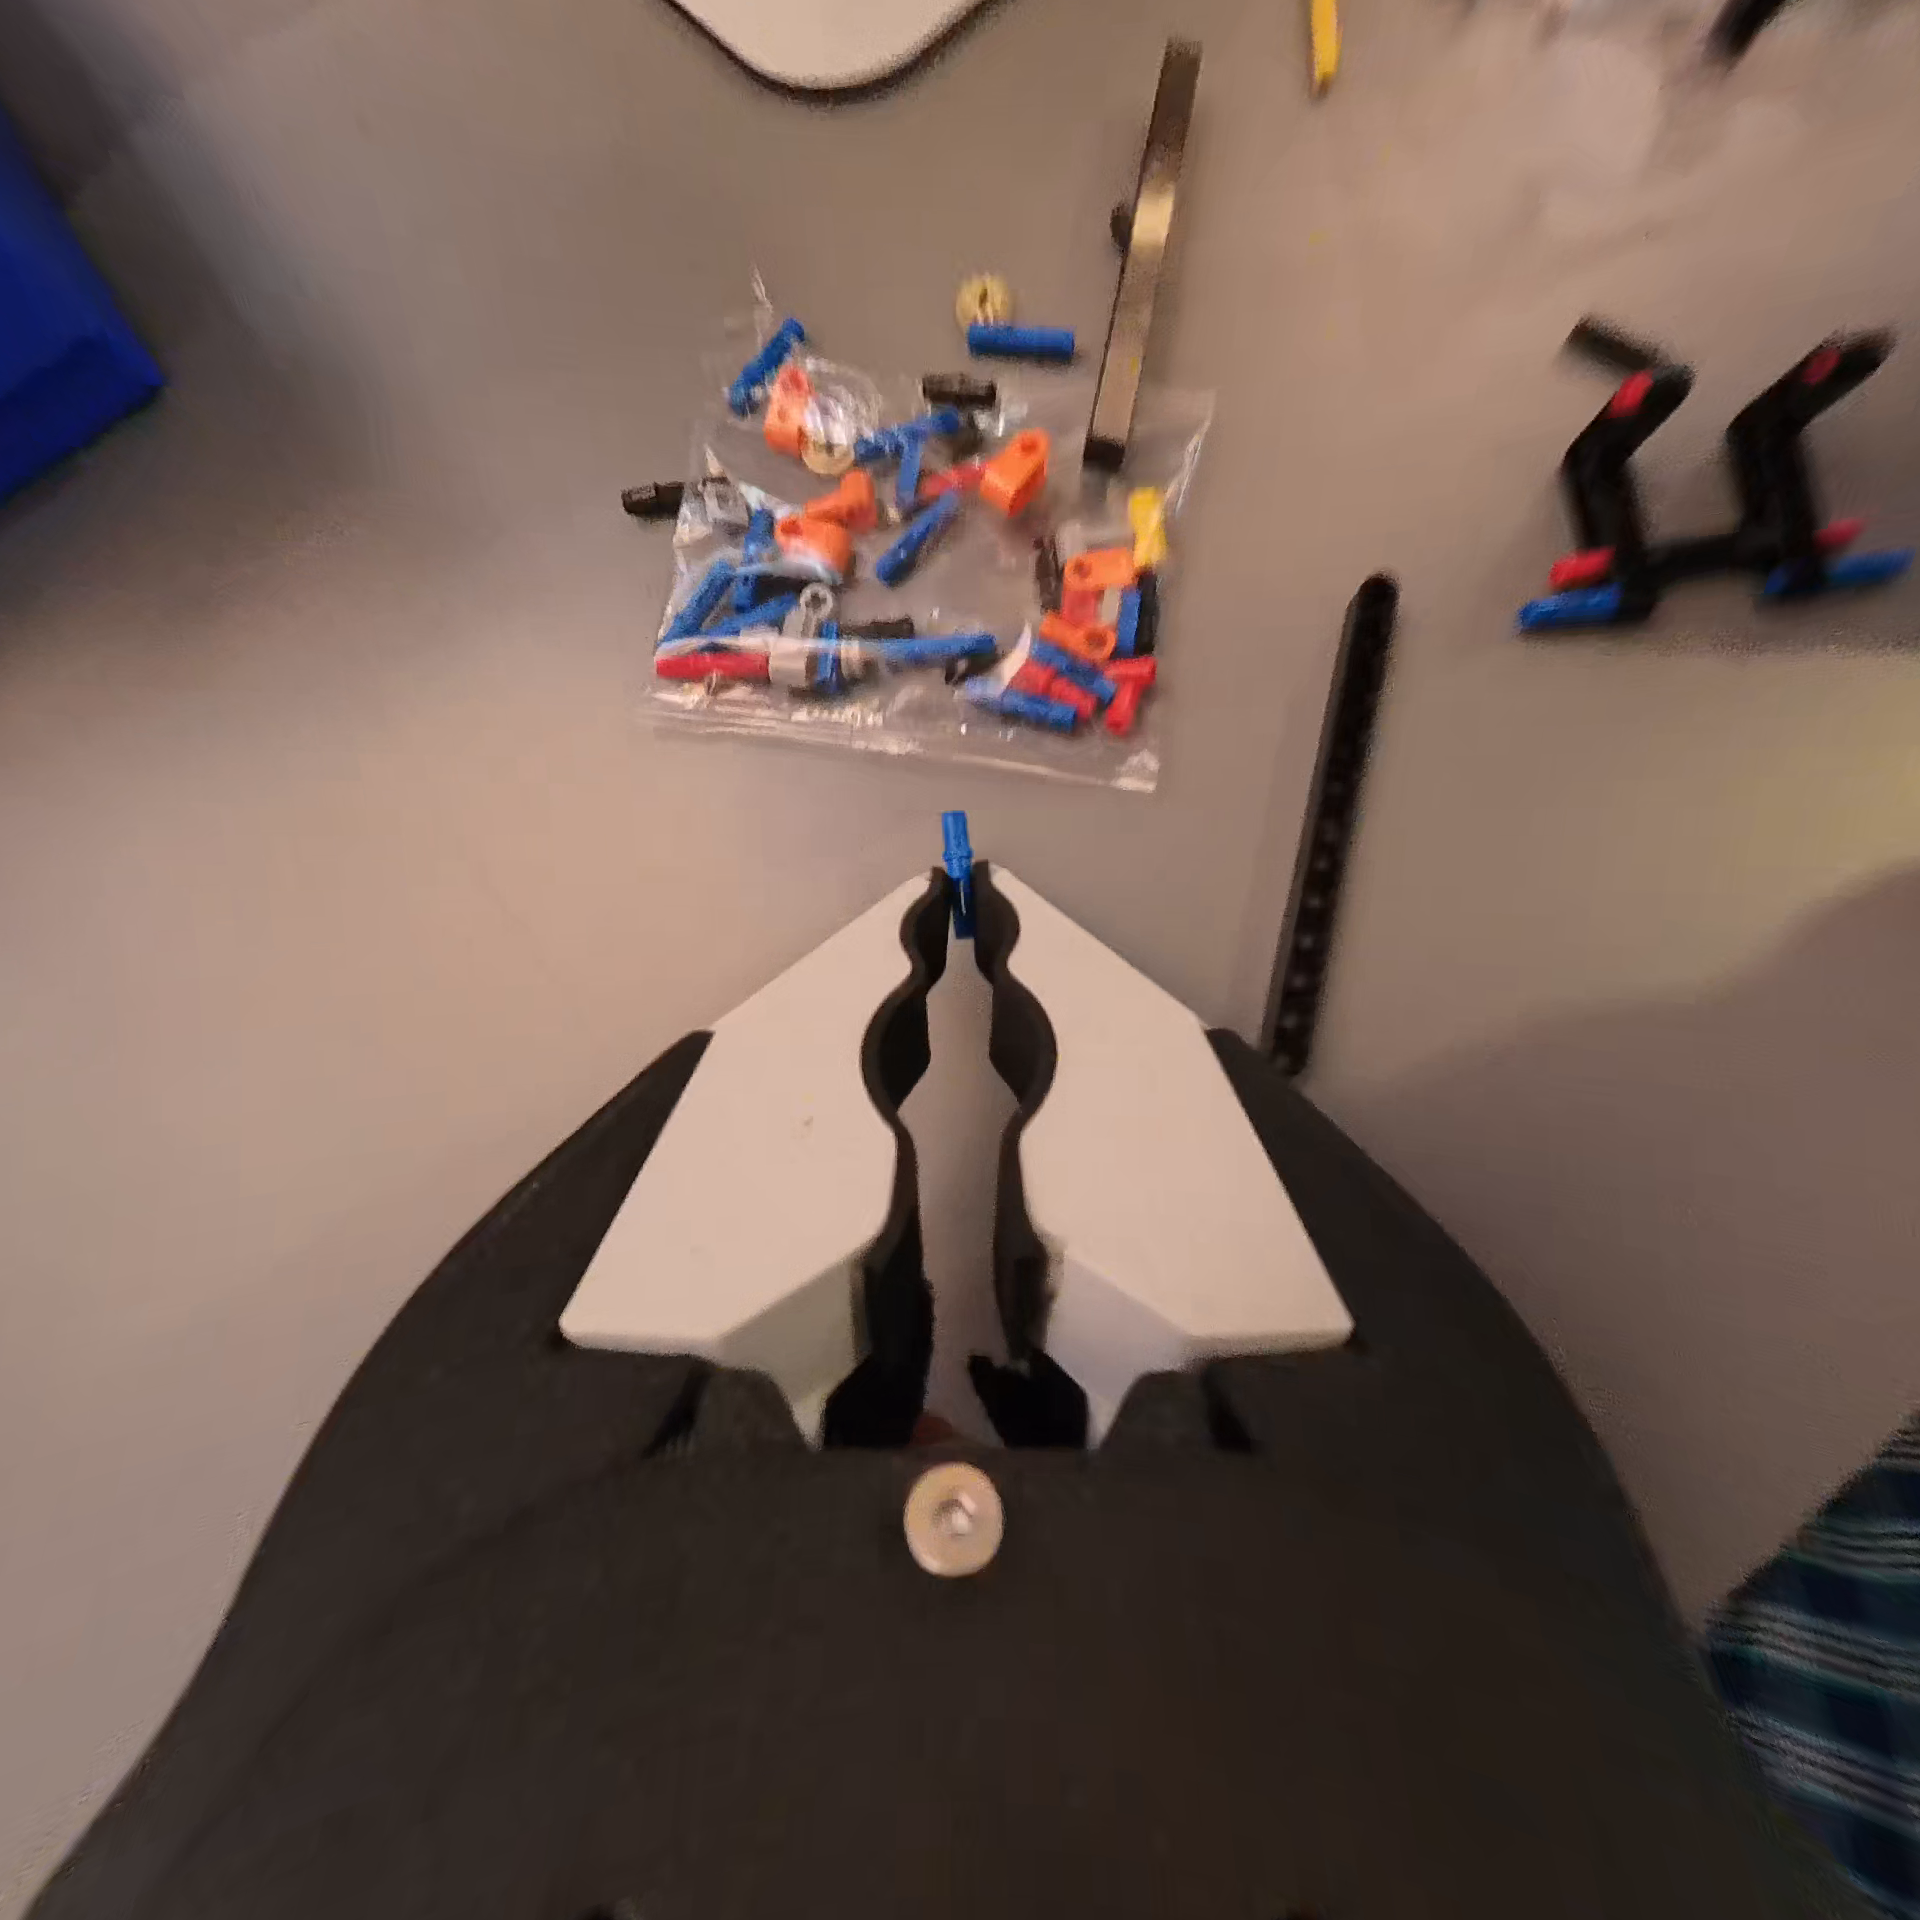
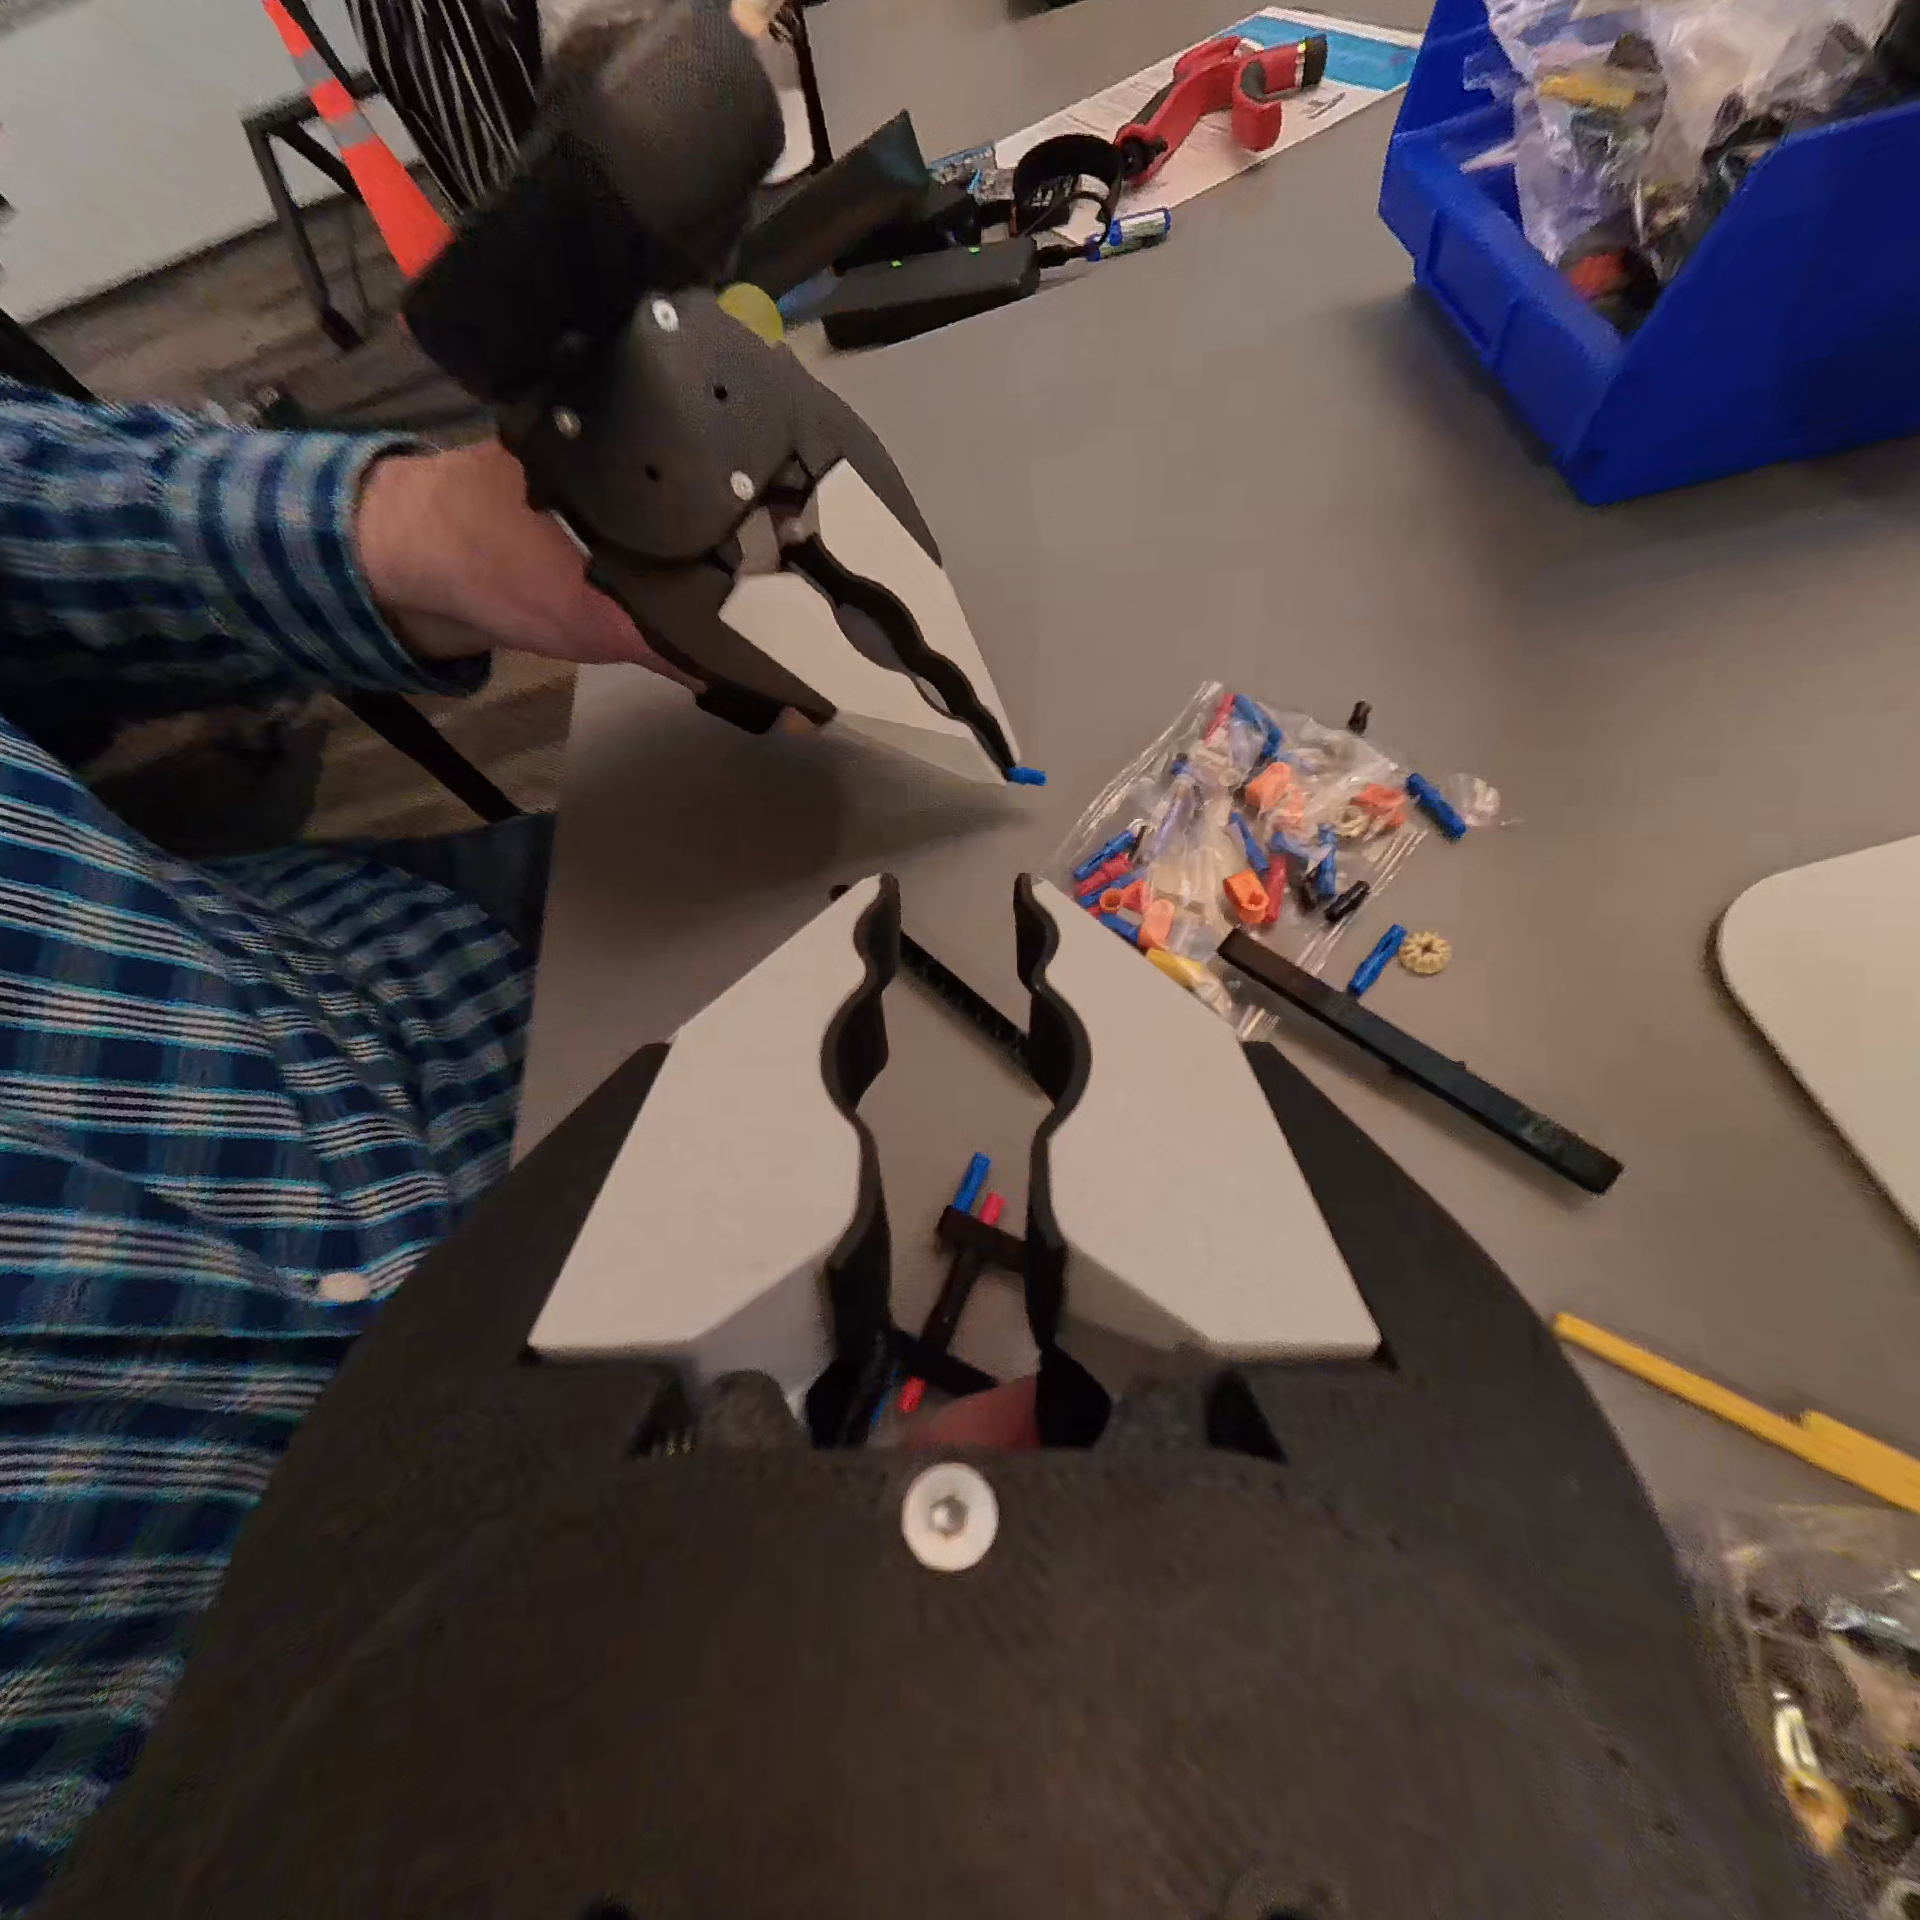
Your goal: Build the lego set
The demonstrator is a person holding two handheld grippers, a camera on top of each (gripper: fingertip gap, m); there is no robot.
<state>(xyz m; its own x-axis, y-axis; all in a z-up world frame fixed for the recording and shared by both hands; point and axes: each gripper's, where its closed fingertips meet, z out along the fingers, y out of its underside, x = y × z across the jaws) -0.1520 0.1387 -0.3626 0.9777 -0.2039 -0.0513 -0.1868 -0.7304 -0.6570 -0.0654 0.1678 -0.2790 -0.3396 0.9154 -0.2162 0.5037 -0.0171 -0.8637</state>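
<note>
No writing can be read in either view; print is seen on the white and blue paper sheet (image 2: 1226, 109) lying far off on the grey table (image 2: 1247, 499), under a red and black tool (image 2: 1210, 78), but it is too small and blurred to be made out; faint white marks are seen along the near edge of the clear bag of small parts (image 1: 904, 551), and these too are blurred past reading; no numbers, brands or signs are legible on anything else.
</note>
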